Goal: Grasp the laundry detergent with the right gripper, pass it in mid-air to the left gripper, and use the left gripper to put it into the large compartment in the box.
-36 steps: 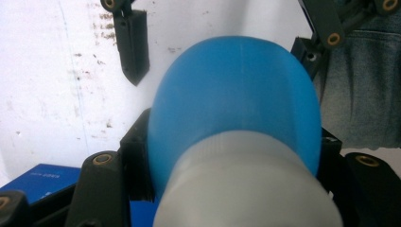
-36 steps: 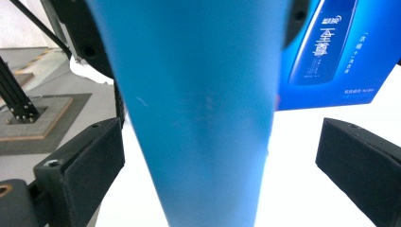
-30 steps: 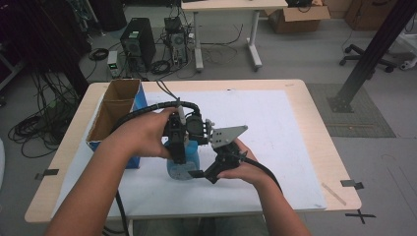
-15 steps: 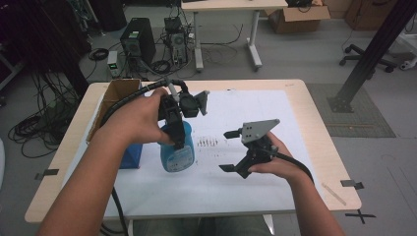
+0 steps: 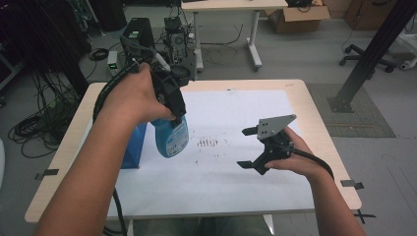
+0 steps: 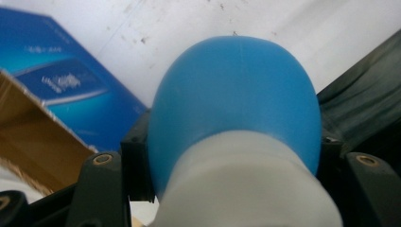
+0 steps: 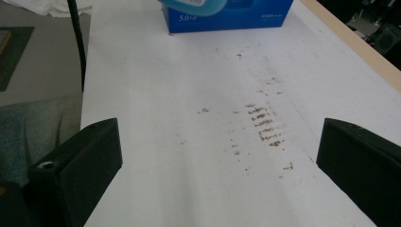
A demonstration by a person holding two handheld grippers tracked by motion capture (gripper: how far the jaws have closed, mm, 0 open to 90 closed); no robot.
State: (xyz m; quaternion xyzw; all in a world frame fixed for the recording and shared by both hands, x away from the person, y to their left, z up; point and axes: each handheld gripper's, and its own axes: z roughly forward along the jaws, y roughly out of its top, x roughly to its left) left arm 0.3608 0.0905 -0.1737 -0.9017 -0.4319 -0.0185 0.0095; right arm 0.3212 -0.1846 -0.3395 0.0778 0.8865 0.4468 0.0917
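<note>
My left gripper (image 5: 173,101) is shut on the neck of a blue spray bottle (image 5: 172,138), which hangs tilted above the left part of the white sheet (image 5: 236,105). In the left gripper view the bottle's blue body (image 6: 236,104) sits between both jaws, with its pale neck nearest the camera. Over the sheet's right half my right gripper (image 5: 243,148) hovers open with nothing between its jaws. From the right gripper view (image 7: 217,165), brown smear marks (image 7: 265,125) lie ahead on the sheet, and the bottle's base (image 7: 194,5) shows at the top. The same marks (image 5: 207,143) sit between the two grippers.
An open cardboard box with a blue side (image 5: 134,147) stands at the sheet's left edge, just behind the bottle; its blue side (image 7: 227,16) faces my right gripper. The wooden table (image 5: 319,128) ends close to the right hand. Computers and cables lie on the floor beyond.
The left gripper has lifted the bottle up off the sheet and leftward. The right gripper drew away from the bottle to the right and stands open.
</note>
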